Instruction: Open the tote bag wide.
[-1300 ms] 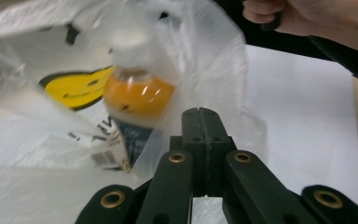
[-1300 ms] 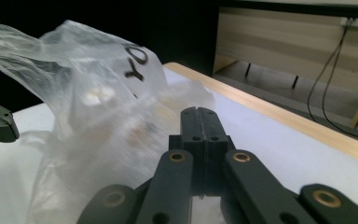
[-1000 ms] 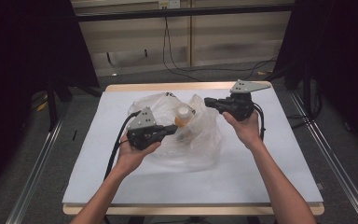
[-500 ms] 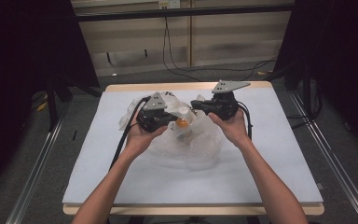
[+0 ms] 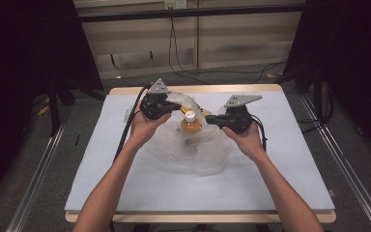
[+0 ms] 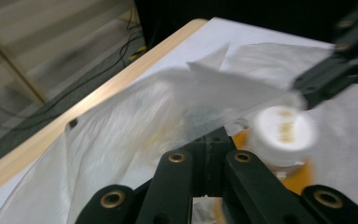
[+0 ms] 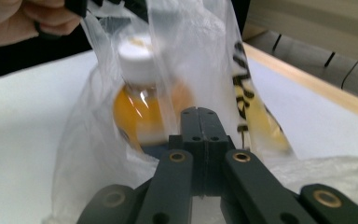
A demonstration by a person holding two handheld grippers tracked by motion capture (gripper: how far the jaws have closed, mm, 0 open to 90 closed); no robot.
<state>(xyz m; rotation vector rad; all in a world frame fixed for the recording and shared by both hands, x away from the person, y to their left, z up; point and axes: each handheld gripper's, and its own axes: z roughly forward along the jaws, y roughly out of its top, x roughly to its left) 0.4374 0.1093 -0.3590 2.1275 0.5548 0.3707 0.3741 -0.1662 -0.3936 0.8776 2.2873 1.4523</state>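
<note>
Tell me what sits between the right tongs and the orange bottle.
The clear plastic bag. Its film hangs between the right tongs, which are shut and seem to pinch the film, and the white-capped orange bottle inside it. The left tongs grip the bag's opposite edge. Nothing else stands between.

Bag [image 5: 193, 154]: clear, thin plastic, crumpled, with dark lettering on one side. Its lower part spreads flat across the middle of the white surface [image 5: 270, 193]; its upper edges are lifted and drawn apart to left and right.

Bottle [image 5: 191, 124]: small, orange contents, white cap [image 6: 284, 133]. It stands upright inside the bag, between the raised edges, film around it.
</note>
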